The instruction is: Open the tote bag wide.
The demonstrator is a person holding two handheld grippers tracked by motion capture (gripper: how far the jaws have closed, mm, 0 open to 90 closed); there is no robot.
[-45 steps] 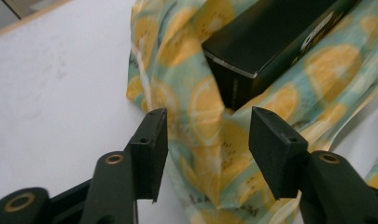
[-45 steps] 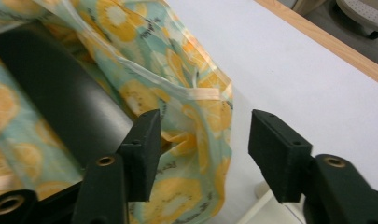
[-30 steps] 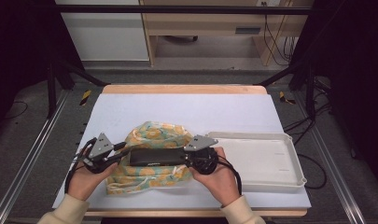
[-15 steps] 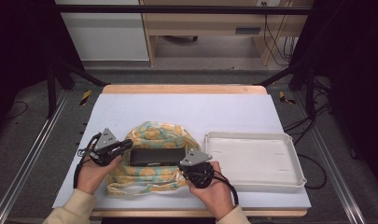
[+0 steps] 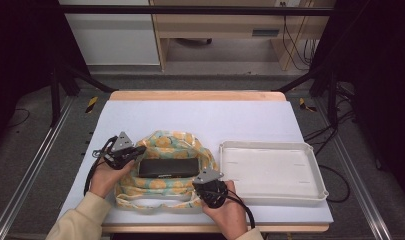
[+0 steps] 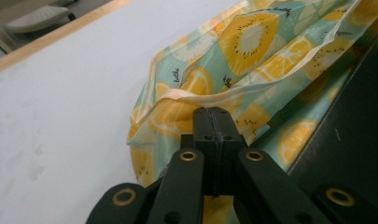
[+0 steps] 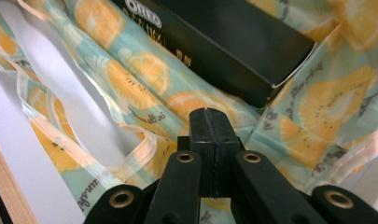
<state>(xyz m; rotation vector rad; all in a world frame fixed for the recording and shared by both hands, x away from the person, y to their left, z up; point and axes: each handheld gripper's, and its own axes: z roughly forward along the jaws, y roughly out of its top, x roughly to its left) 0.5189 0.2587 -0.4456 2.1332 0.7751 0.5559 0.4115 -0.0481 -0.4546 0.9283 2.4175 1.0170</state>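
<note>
In the left gripper view the left gripper [image 6: 213,116] has just been closing and its jaws now stand pressed flat together, their tips right at the pale hem of the fruit-print bag [image 6: 252,70]; whether a fold of that hem is actually pinched between them cannot be told, since no cloth shows in the seam. The right gripper [image 7: 209,116] has likewise just been closing and its jaws meet with no gap, low over the bag's fabric beside a loop of its handle [image 7: 135,149], and again nothing can be seen caught between them. From above, the bag [image 5: 165,145] lies crumpled on the table [image 5: 200,112] near the person's edge, with the black Oreo box [image 5: 168,167] resting on it between the two grippers, the left gripper [image 5: 135,151] at the bag's left rim and the right gripper [image 5: 206,181] at its lower right corner. The white tray [image 5: 272,170] sits just beside the bag to the right. The likely trouble is a lift that brings up nothing, or one layer only, if the thin slippery fabric slid out as the jaws shut; an uneven pull could also tip the box off the cloth or drag it against the tray. The bag's opening is hidden by folds, and the box's far end is cut off in the right gripper view.
</note>
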